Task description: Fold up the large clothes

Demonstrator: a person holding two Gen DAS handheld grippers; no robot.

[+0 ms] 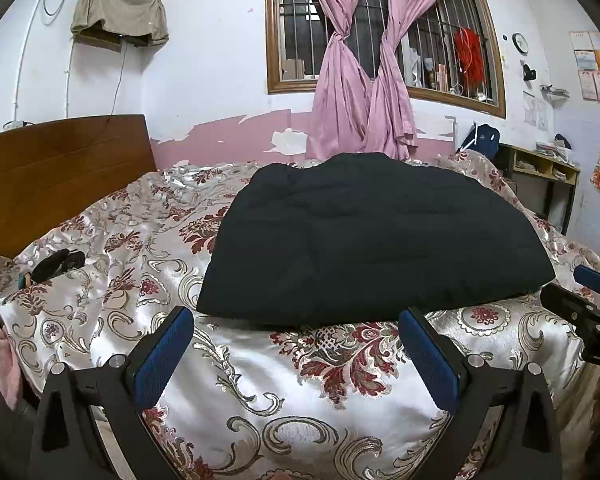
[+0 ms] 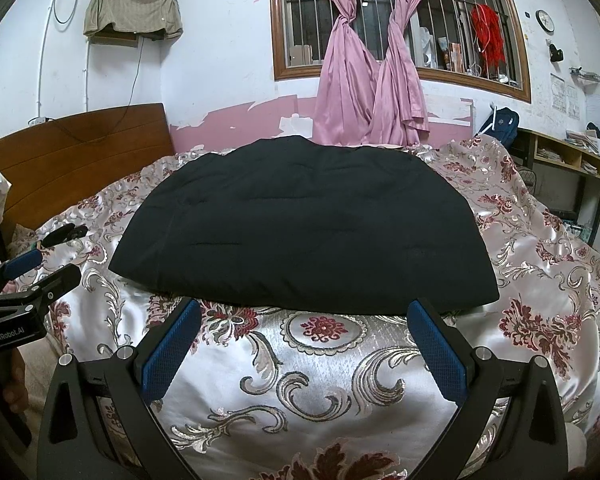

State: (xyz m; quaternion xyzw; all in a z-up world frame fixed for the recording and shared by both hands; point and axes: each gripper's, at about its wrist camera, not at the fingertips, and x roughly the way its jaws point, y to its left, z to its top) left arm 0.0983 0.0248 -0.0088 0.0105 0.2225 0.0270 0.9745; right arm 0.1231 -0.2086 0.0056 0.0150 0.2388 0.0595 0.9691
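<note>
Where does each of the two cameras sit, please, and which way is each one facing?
Left wrist: on the left claw, open, facing the black garment across the bed; right claw at right edge.
Right wrist: on the right claw, open, facing likewise; left claw at left edge.
Shared: garment, bed, window.

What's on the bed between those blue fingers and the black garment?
Nothing but floral bedspread between the left gripper and garment; the right view shows likewise.

Both wrist cams low at bed (image 1: 260,392) edge, side by side, facing window (image 2: 400,20); both share dark garment (image 1: 364,240).
</note>
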